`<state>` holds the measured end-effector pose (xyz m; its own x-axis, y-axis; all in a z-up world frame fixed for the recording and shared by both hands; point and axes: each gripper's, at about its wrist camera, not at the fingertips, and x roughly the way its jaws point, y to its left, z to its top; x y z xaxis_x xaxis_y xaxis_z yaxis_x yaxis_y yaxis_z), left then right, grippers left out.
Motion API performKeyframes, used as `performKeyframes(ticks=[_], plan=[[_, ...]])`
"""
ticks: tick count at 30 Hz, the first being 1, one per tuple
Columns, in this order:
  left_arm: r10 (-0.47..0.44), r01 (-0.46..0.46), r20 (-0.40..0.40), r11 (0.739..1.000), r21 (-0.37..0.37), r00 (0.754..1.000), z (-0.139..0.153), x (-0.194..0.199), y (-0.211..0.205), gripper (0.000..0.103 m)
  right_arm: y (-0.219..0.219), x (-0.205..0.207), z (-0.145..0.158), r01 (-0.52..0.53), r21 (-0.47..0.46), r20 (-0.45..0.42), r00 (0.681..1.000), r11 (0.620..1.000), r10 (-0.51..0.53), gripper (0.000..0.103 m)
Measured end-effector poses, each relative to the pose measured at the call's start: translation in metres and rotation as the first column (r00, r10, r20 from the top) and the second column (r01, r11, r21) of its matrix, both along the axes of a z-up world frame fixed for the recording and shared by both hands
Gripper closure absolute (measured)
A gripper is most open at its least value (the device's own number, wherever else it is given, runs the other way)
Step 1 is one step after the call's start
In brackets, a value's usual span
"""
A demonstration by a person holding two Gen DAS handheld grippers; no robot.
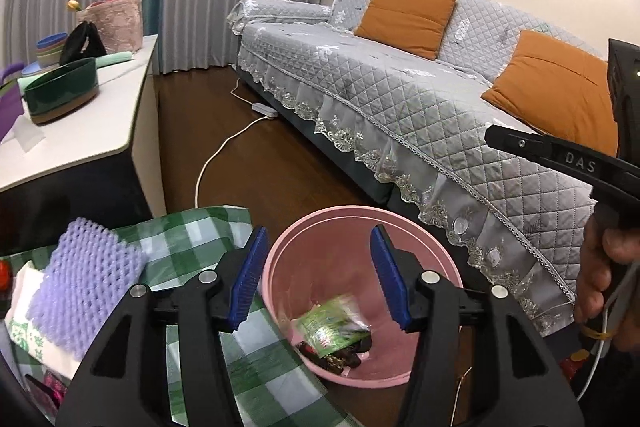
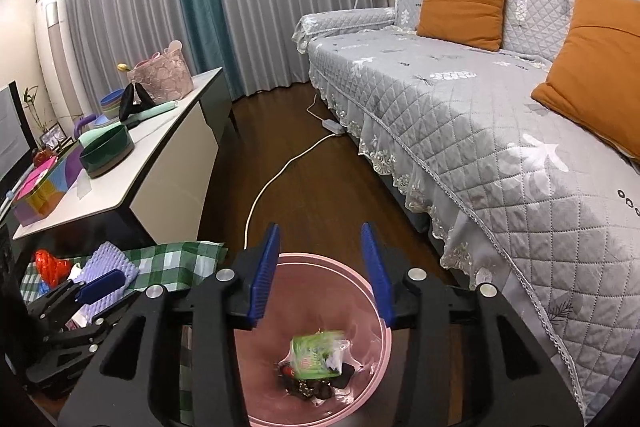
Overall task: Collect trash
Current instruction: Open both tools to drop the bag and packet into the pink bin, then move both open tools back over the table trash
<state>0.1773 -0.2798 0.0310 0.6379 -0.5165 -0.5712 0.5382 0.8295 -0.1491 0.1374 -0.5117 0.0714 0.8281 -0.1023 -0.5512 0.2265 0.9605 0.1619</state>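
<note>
A pink trash bin (image 1: 436,255) (image 2: 380,379) stands on the dark wood floor. A green snack wrapper (image 1: 328,323) (image 2: 316,351) lies inside on dark trash, blurred as if moving. My left gripper (image 1: 318,271) is open and empty above the bin's left rim. My right gripper (image 2: 322,271) is open and empty directly over the bin; its body also shows at the right of the left wrist view (image 1: 568,155). A purple foam net (image 1: 84,283) (image 2: 116,267) lies on a green checked cloth (image 1: 192,235) (image 2: 176,259).
A grey quilted sofa (image 1: 400,99) (image 2: 500,147) with orange cushions runs along the right. A white cabinet (image 1: 80,131) (image 2: 152,155) with bowls and baskets stands at the left. A white cable and power strip (image 1: 264,109) (image 2: 332,126) lie on the floor. A red object (image 2: 50,267) sits on the cloth.
</note>
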Motion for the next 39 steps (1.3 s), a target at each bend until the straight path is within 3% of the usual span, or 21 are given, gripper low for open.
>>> performKeyframes(ticks=[8, 15, 24, 32, 39], plan=[[0.036, -0.036, 0.034, 0.999, 0.000, 0.999, 0.022, -0.021, 0.042, 0.051, 0.020, -0.003, 0.012, -0.033, -0.007, 0.037, 0.999, 0.999, 0.034, 0.060], [0.073, -0.073, 0.066, 0.997, -0.004, 0.995, 0.043, -0.042, 0.088, 0.067, 0.050, -0.013, 0.026, -0.091, -0.028, 0.078, 0.993, 0.995, 0.093, 0.060], [0.158, -0.159, 0.095, 0.987, 0.000, 0.983, 0.057, -0.070, 0.165, 0.071, 0.100, -0.031, 0.031, -0.188, -0.031, 0.104, 0.976, 0.982, 0.190, 0.060], [0.305, -0.307, 0.112, 0.952, 0.000, 0.946, 0.067, -0.076, 0.253, 0.074, 0.162, -0.034, 0.020, -0.336, -0.040, 0.085, 0.937, 0.941, 0.339, 0.061], [0.422, -0.422, 0.070, 0.906, -0.011, 0.904, 0.040, -0.079, 0.301, 0.074, 0.210, -0.022, -0.006, -0.451, 0.005, 0.016, 0.892, 0.893, 0.451, 0.062]])
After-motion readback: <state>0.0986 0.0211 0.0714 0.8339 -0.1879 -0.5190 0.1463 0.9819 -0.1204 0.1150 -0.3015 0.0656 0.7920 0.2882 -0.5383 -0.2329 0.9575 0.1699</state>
